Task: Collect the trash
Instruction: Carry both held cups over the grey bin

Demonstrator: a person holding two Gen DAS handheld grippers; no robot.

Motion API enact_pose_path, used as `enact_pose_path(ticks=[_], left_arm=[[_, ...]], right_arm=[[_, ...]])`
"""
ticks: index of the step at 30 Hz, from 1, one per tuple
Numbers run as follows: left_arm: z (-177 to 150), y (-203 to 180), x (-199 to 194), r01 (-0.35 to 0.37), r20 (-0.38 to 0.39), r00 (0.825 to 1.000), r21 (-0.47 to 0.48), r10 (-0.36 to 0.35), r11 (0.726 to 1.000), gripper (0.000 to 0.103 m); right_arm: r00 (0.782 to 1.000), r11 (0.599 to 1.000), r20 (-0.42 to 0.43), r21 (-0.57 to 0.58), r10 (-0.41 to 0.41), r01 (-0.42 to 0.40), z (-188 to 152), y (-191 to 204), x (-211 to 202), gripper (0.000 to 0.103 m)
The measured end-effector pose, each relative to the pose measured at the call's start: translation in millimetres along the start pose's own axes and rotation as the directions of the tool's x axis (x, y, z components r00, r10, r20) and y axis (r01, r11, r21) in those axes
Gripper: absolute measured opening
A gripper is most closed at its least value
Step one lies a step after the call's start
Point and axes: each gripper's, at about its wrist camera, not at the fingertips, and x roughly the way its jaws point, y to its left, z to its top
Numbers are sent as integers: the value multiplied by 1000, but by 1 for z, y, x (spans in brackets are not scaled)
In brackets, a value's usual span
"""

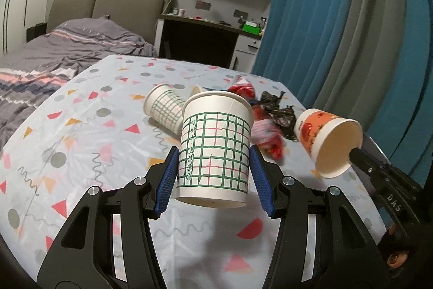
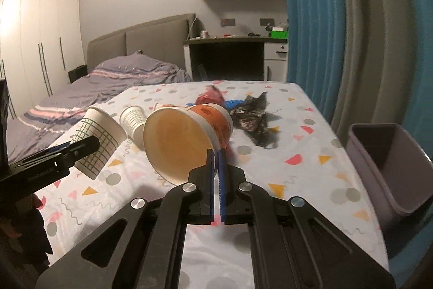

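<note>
The left hand-held gripper holds a green-grid paper cup by its sides, lifted clear of the bench and roughly upright. The right hand-held gripper is pinched on the rim of an orange-printed cup, tipped with its mouth toward the camera, also off the cloth. A second grid cup lies on its side near the middle of the bench, with red wrappers and crumpled black plastic beyond toward the far right corner. A purple bin stands at the bench's right edge.
</note>
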Motion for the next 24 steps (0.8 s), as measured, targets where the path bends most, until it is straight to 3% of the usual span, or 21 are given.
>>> enact_pose_path(ticks=[17, 24], left_arm=[[-3, -79, 14, 102, -21, 995, 103, -100, 989, 52], [3, -131, 30, 183, -34, 983, 181, -180, 966, 52]], right_arm=[[979, 976, 81, 129, -187, 176, -3, -97, -60, 4], [958, 950, 94, 184, -273, 253, -4, -137, -77, 4]])
